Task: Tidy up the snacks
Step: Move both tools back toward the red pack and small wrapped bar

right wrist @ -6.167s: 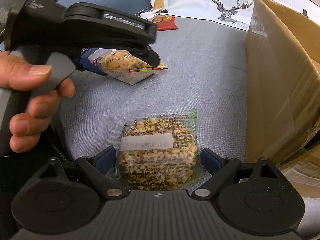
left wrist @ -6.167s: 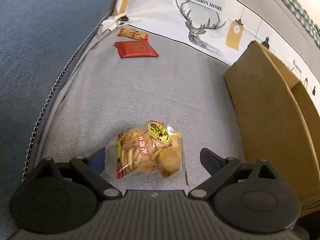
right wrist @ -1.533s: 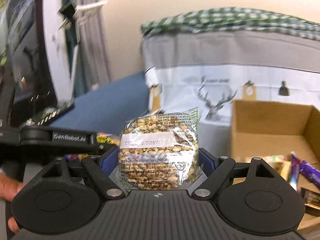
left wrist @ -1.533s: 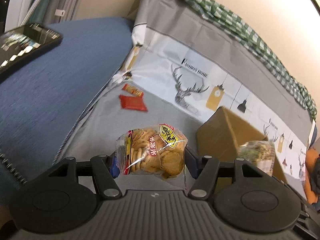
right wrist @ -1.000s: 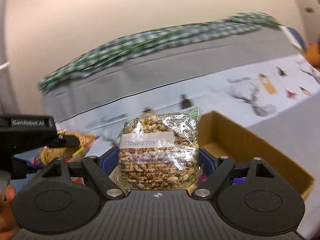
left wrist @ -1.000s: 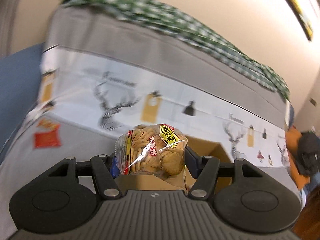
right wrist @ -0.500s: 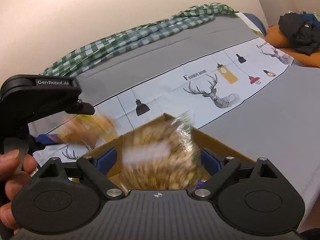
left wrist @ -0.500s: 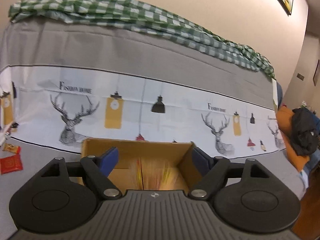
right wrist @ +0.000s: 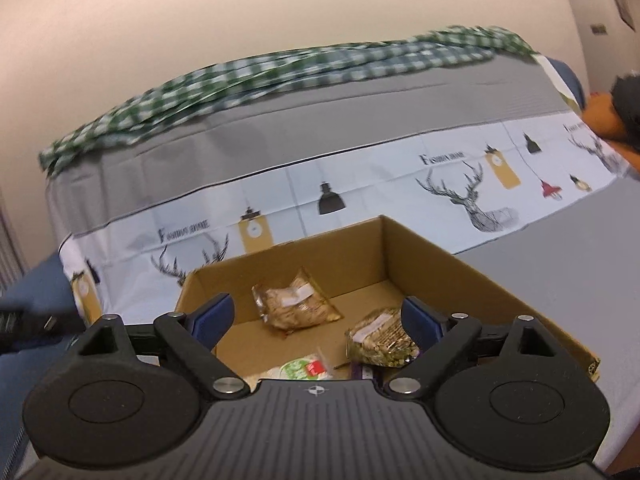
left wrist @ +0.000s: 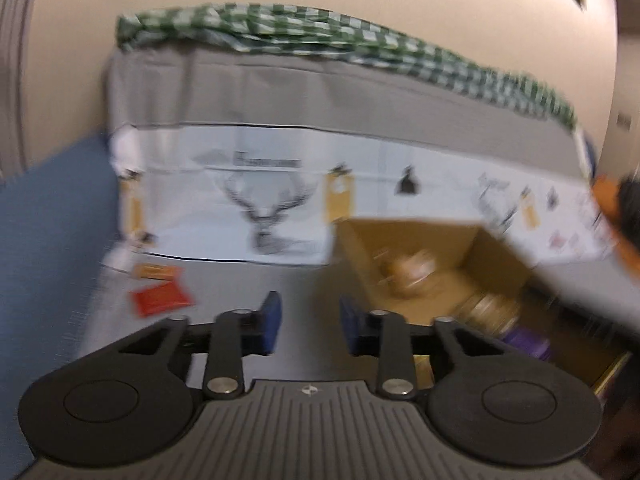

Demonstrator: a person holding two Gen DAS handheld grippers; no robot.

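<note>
1. Your right gripper (right wrist: 316,318) hangs over the cardboard box (right wrist: 424,256) with its fingers (right wrist: 210,314) spread wide and nothing between them.
2. Your left gripper (left wrist: 307,320) is empty too; its fingers (left wrist: 270,318) stand a narrow gap apart, aimed at the grey sofa seat (left wrist: 240,280).
3. Inside the box lie the cracker bag (right wrist: 294,306) and the puffed-grain bag (right wrist: 380,340), apart from each other, beside a green-labelled packet (right wrist: 302,369).
4. Outside, the red packet (left wrist: 160,298) and the orange packet (left wrist: 154,271) lie flat on the seat, near each other.
5. These two look thin, light and crinkly, likely slippery film with crushable contents.
6. Take each across its short width near the middle, pressing gently; a flat packet on soft fabric may need one finger slid under an edge.
</note>
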